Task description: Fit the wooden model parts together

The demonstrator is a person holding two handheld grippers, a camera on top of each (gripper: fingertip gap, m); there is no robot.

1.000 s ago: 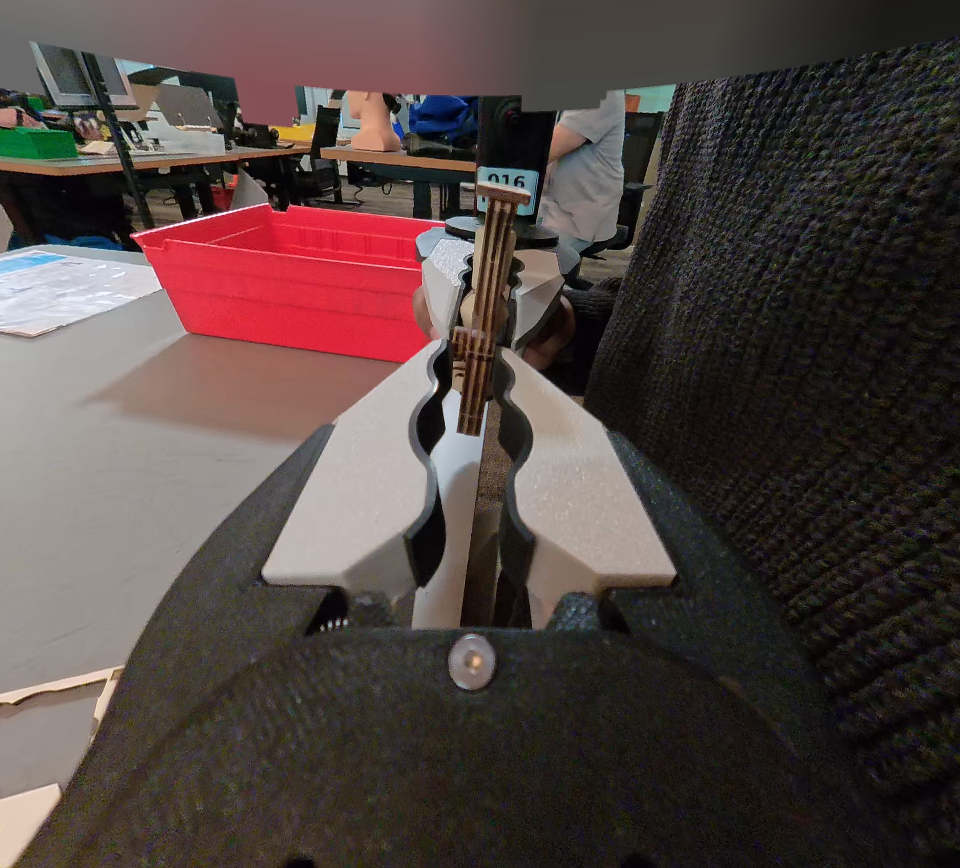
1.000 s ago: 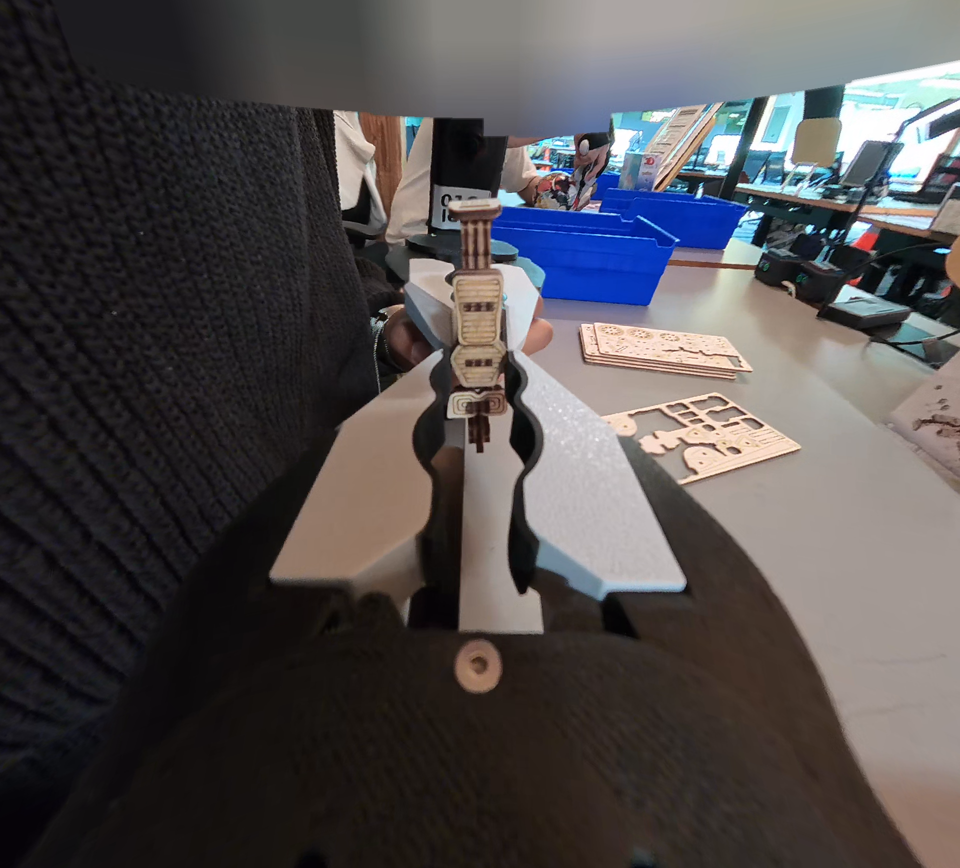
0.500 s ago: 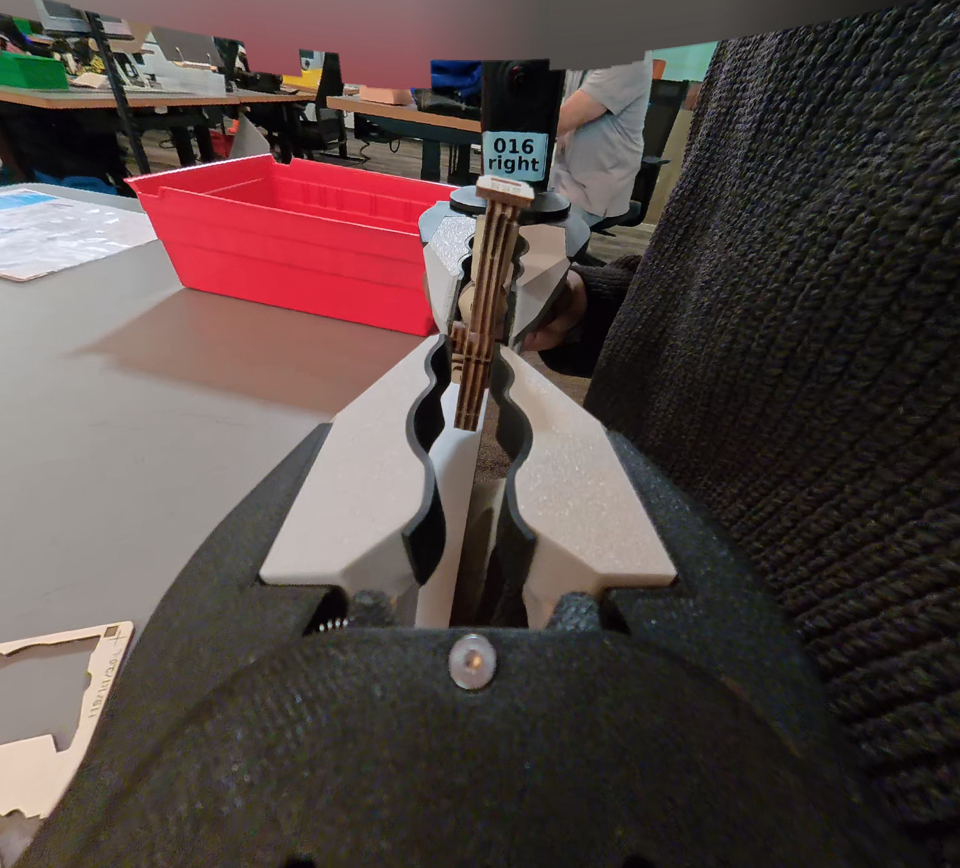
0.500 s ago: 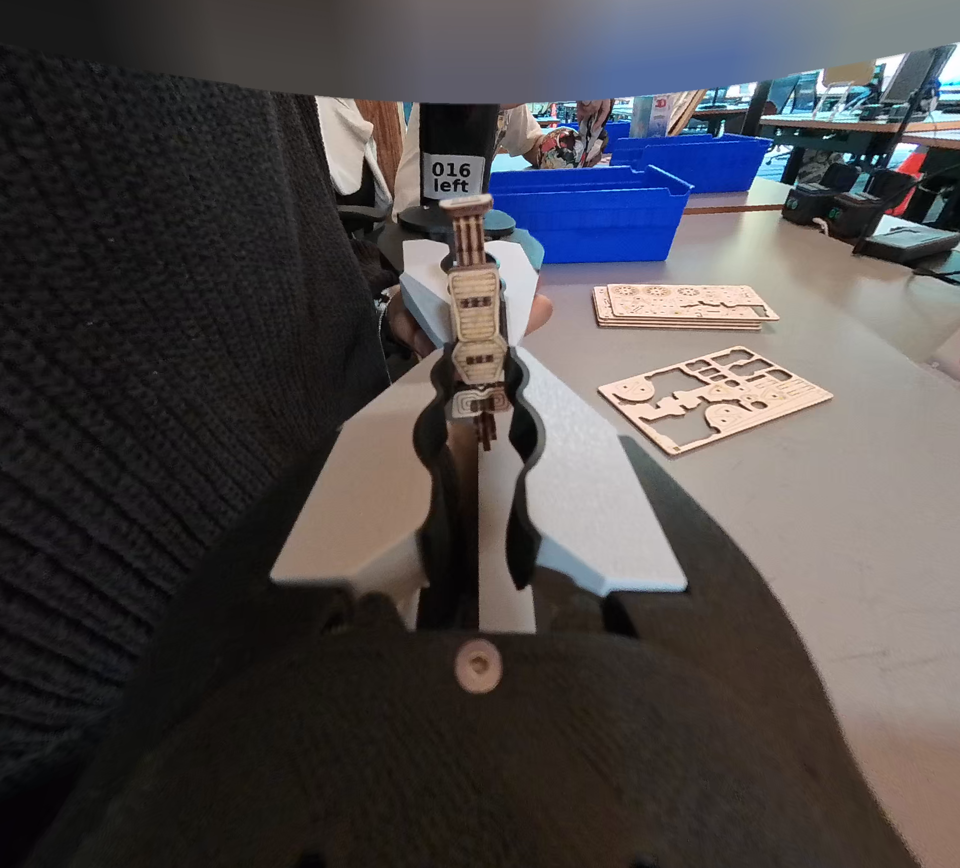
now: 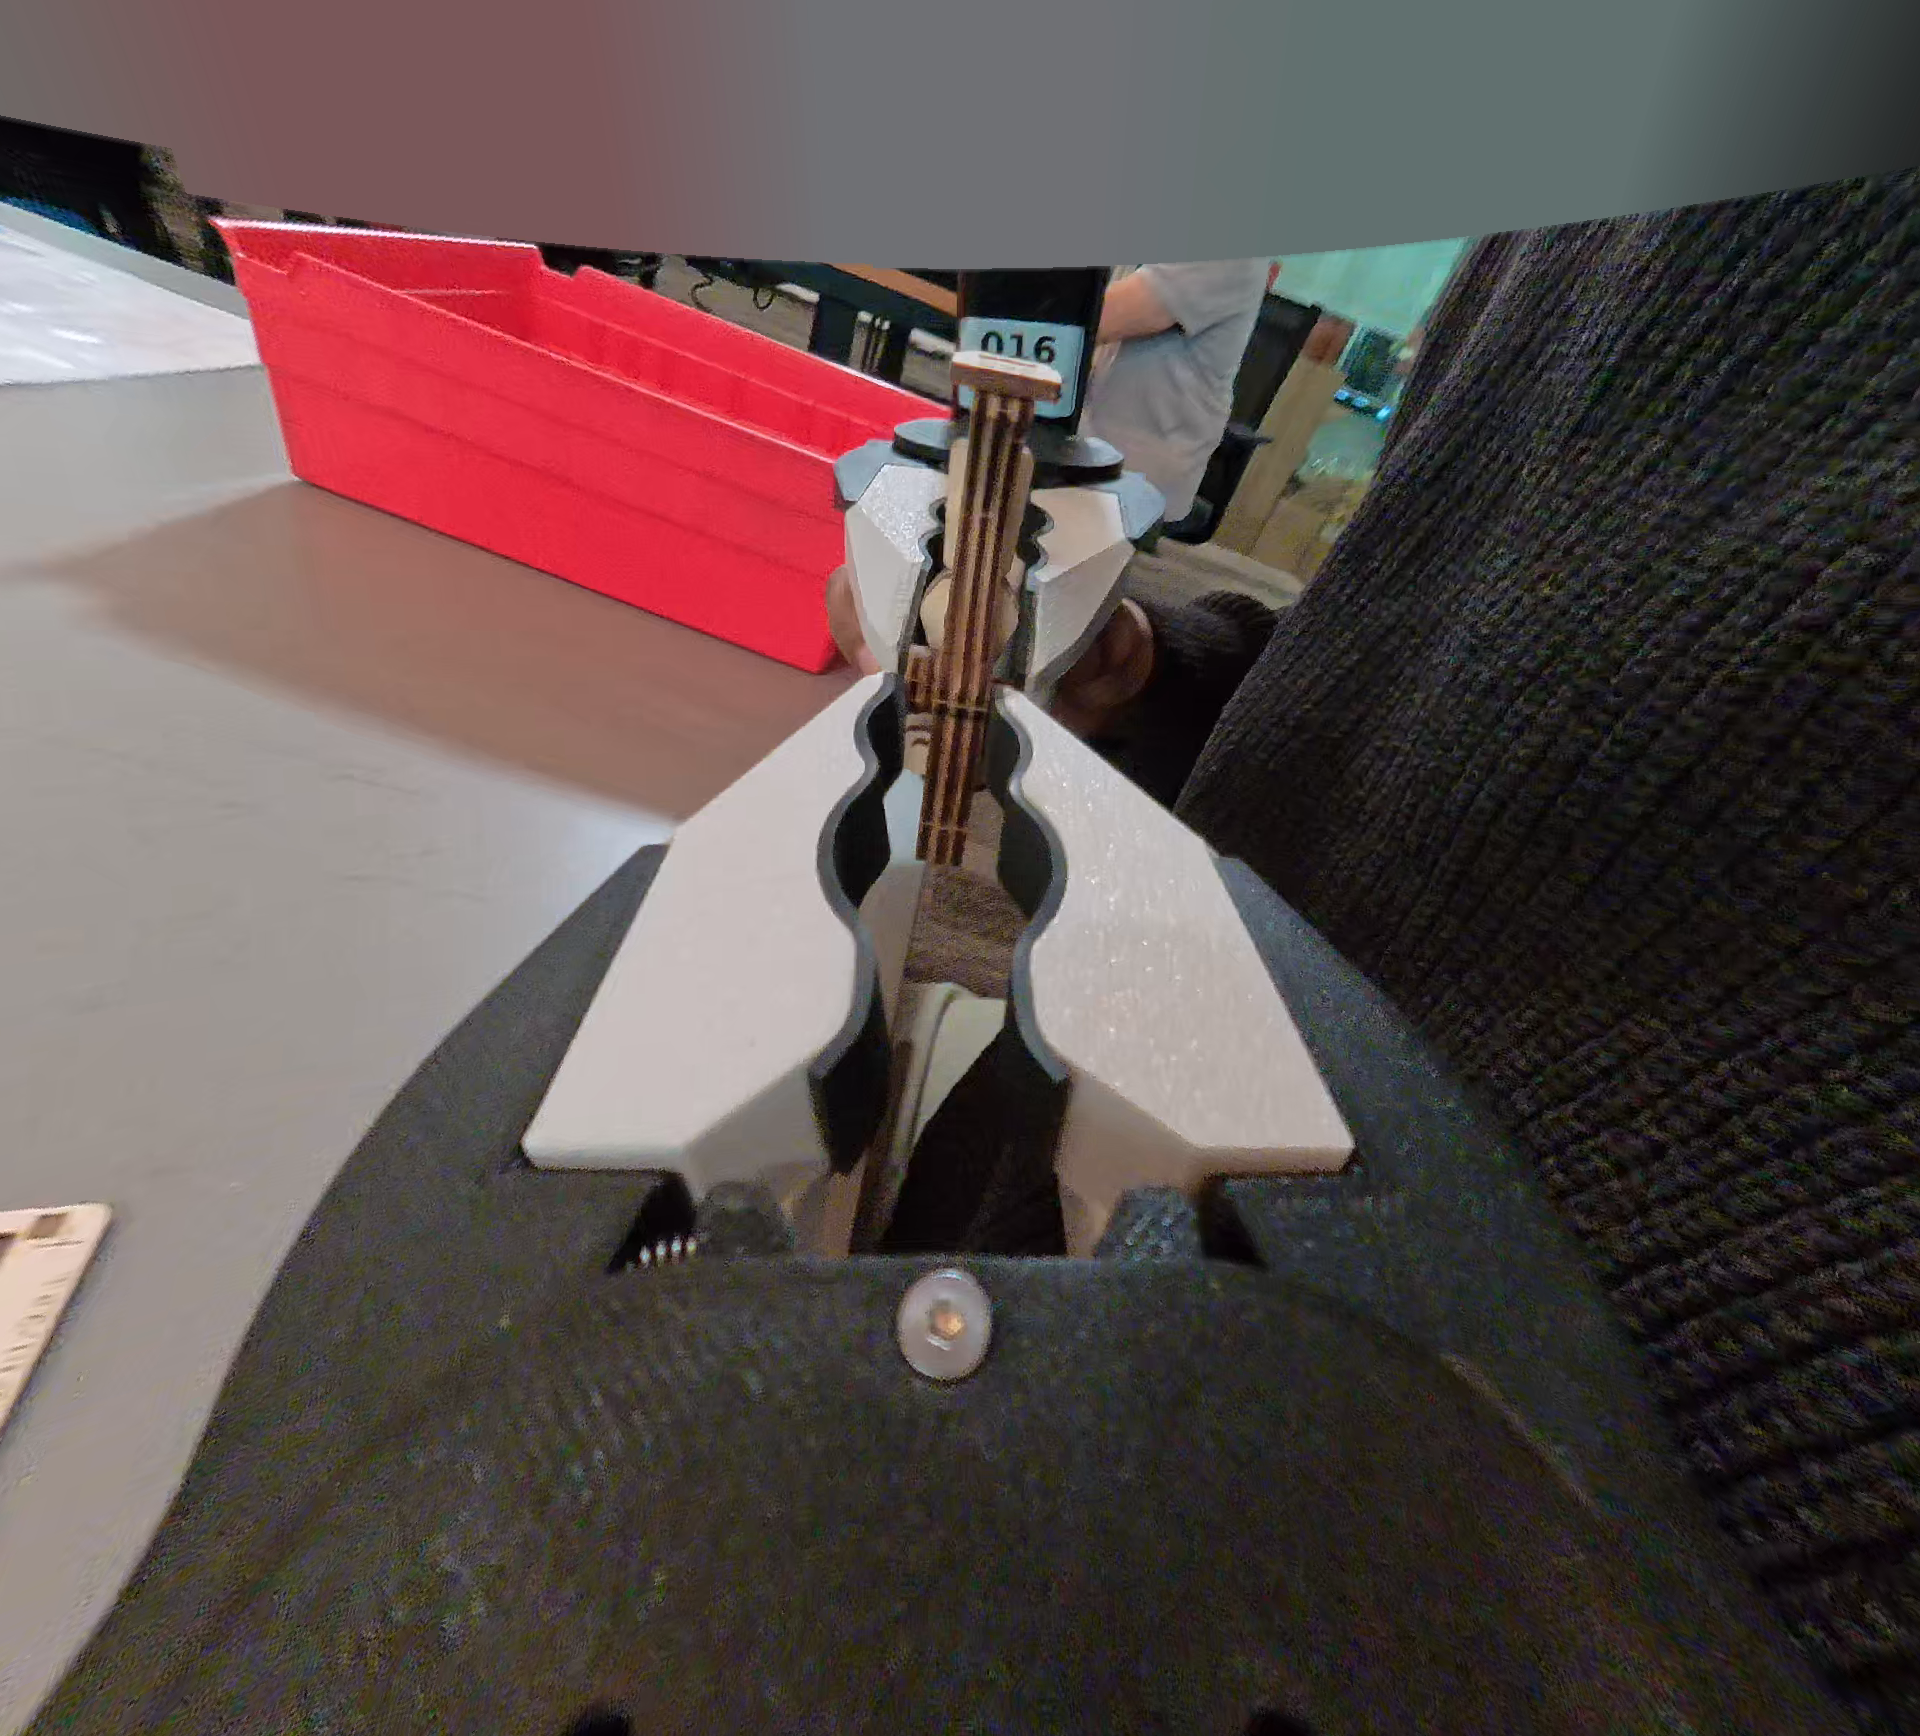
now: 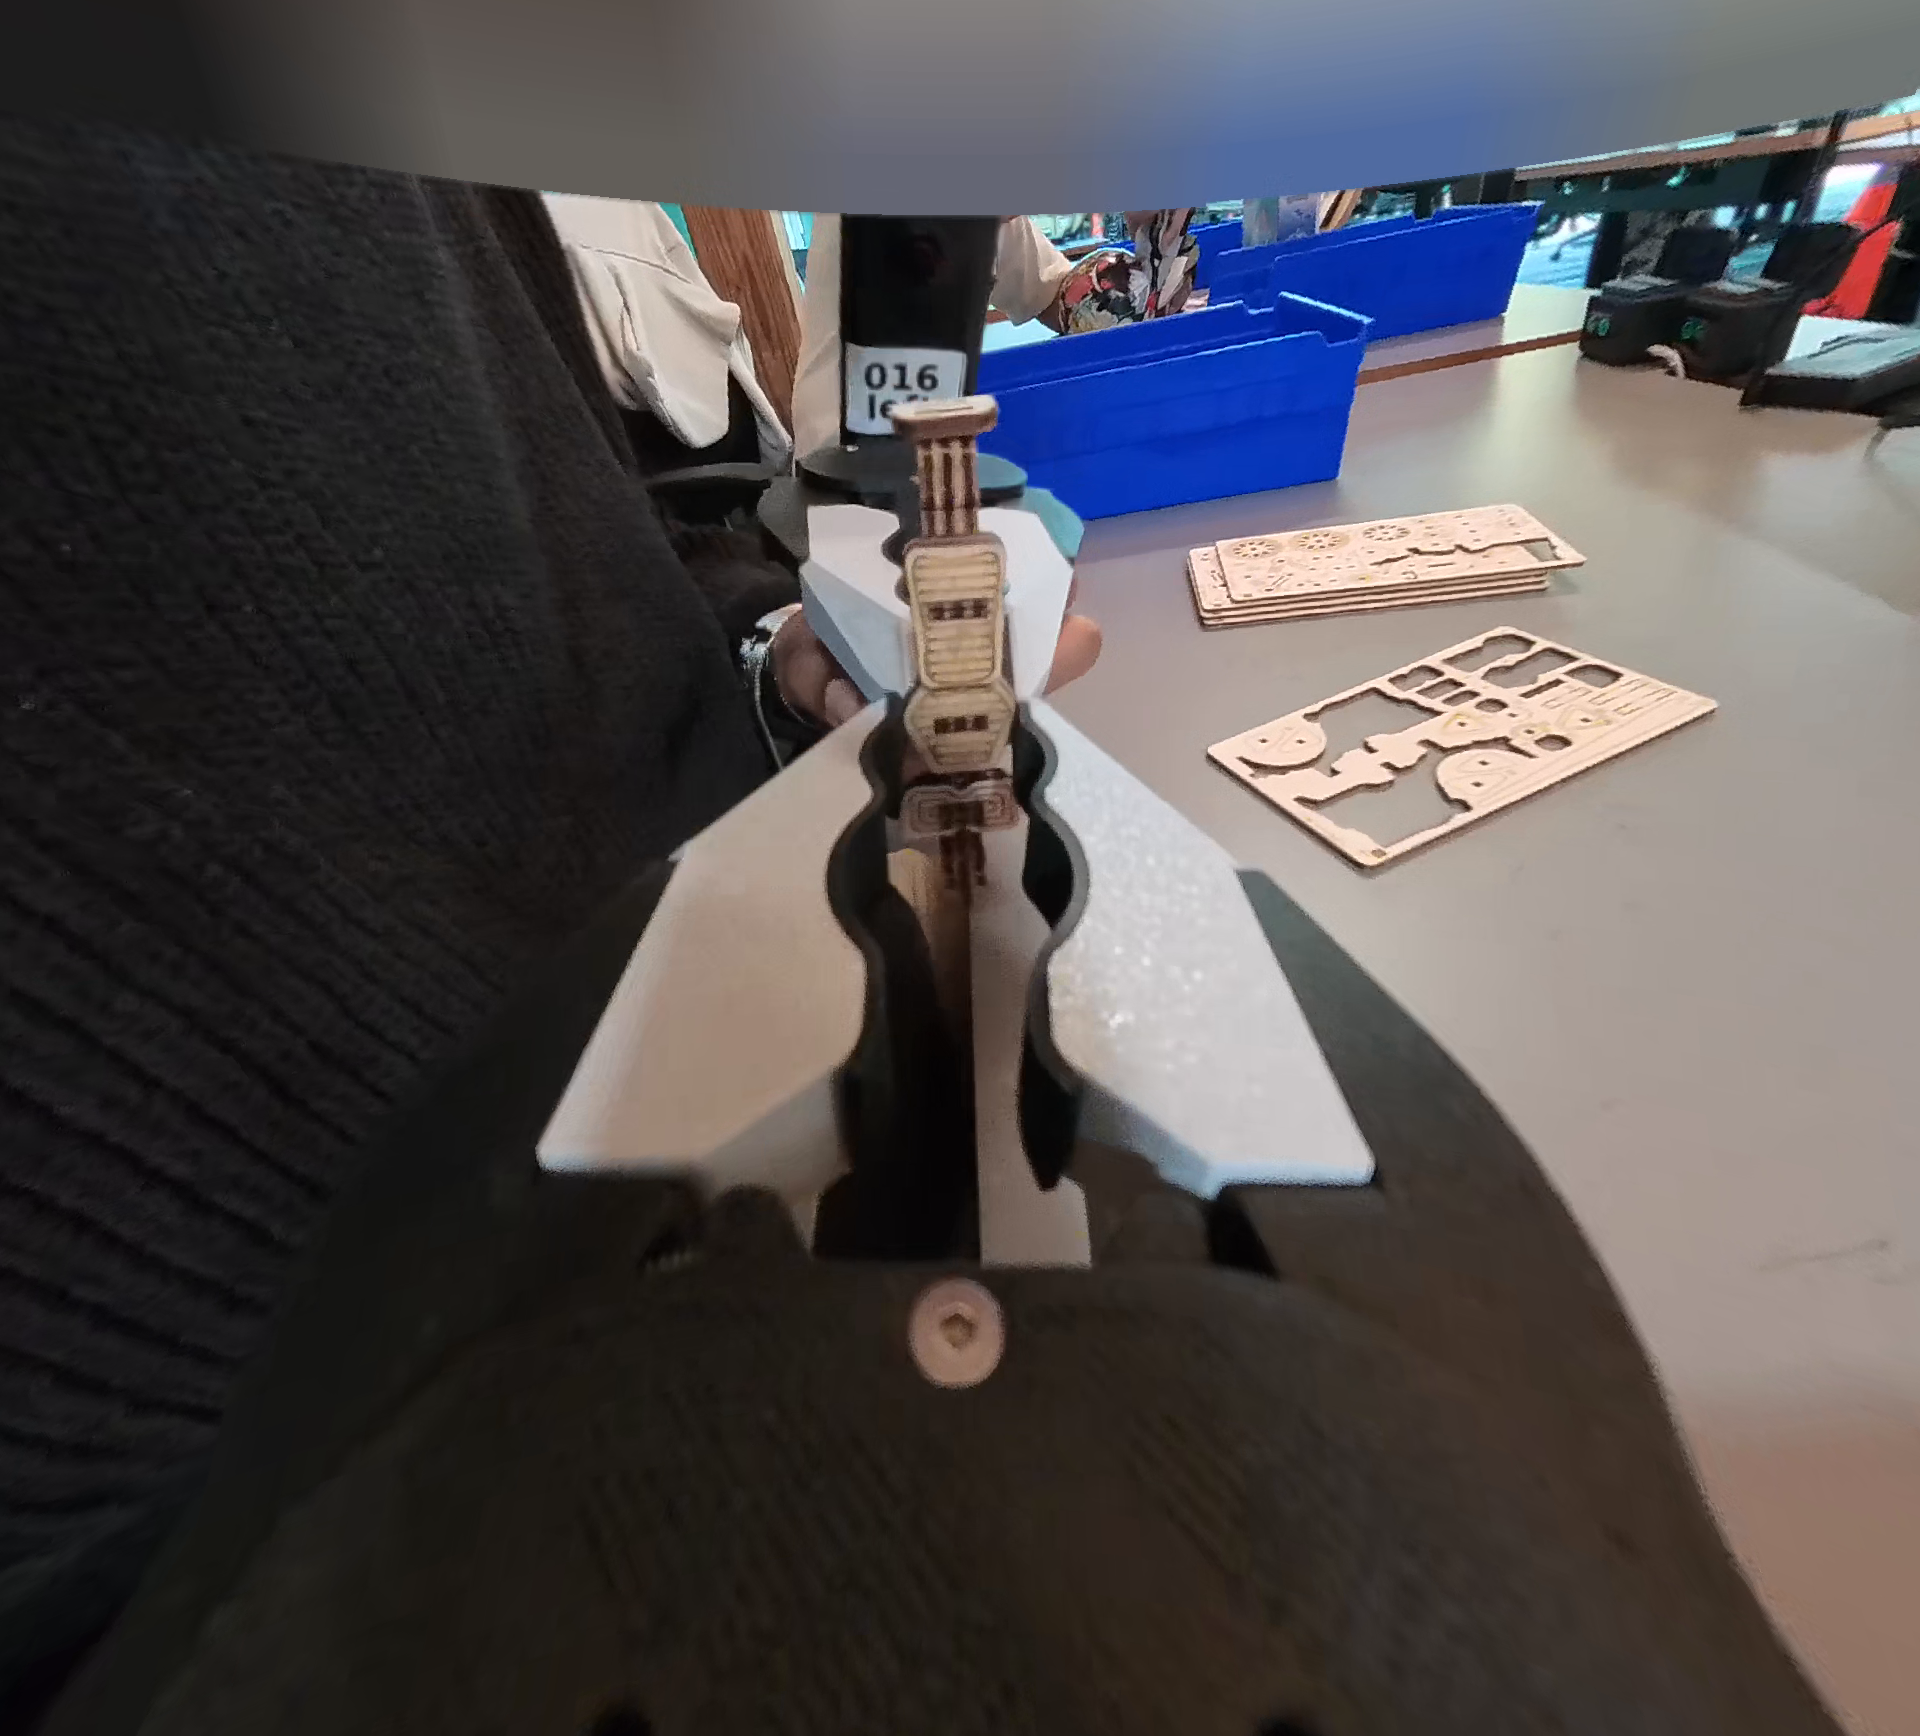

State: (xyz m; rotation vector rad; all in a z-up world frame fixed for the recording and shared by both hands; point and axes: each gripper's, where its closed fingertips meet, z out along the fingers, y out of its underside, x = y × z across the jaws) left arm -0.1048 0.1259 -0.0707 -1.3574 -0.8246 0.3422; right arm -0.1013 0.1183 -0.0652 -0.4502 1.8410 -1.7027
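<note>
Left gripper (image 5: 951,730) and right gripper (image 6: 951,756) face each other, tip to tip, each pinching the same layered wooden model (image 5: 977,606) upright between them, above the table edge (image 5: 312,751); judged a two-sided hold for pressing layers home. Versus a second ago: the grip looks unchanged, the views tilted, and the red bin (image 5: 540,429) appears larger. Cut-out sheet (image 6: 1455,741) lies flat, well apart.

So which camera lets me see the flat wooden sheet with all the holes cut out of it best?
The right wrist view. There the cut-out sheet lies whole on the grey table, to the right of the right gripper, in front of a stack of uncut sheets. The left wrist view shows only a pale wooden corner at its left edge, possibly another sheet.
</note>
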